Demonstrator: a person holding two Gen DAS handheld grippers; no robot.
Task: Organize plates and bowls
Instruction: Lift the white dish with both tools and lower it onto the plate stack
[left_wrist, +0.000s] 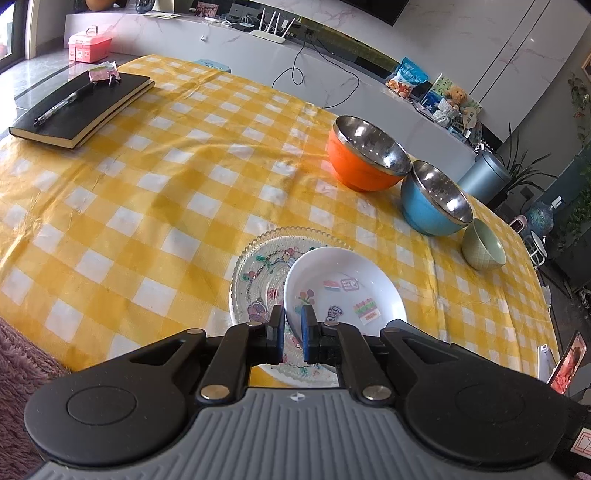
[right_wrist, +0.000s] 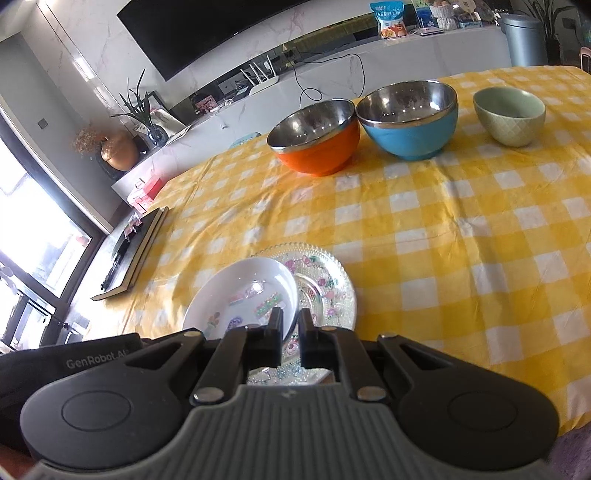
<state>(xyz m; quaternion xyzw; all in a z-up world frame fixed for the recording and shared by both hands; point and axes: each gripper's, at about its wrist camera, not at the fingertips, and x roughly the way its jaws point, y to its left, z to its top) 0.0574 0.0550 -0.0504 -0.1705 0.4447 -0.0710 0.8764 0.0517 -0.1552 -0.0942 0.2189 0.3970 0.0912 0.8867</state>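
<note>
A white plate (left_wrist: 345, 284) (right_wrist: 243, 295) with stickers hangs over a clear glass plate (left_wrist: 255, 273) (right_wrist: 328, 284) that lies on the yellow checked tablecloth (left_wrist: 147, 206). My left gripper (left_wrist: 293, 325) is shut on the white plate's left rim. My right gripper (right_wrist: 291, 325) is shut on its right rim. Whether the two plates touch I cannot tell. Behind them stand an orange bowl (left_wrist: 364, 166) (right_wrist: 317, 147), a blue bowl (left_wrist: 430, 206) (right_wrist: 410, 129) touching it, and a small green bowl (left_wrist: 482, 247) (right_wrist: 509, 118).
A black notebook (left_wrist: 81, 110) (right_wrist: 136, 247) with a pen on it lies at the table's far left. A pink box (left_wrist: 88, 44) sits on the ledge behind. Fuzzy purple fabric (left_wrist: 18, 369) lies at the near left edge. The left gripper's body (right_wrist: 74, 362) shows beside my right one.
</note>
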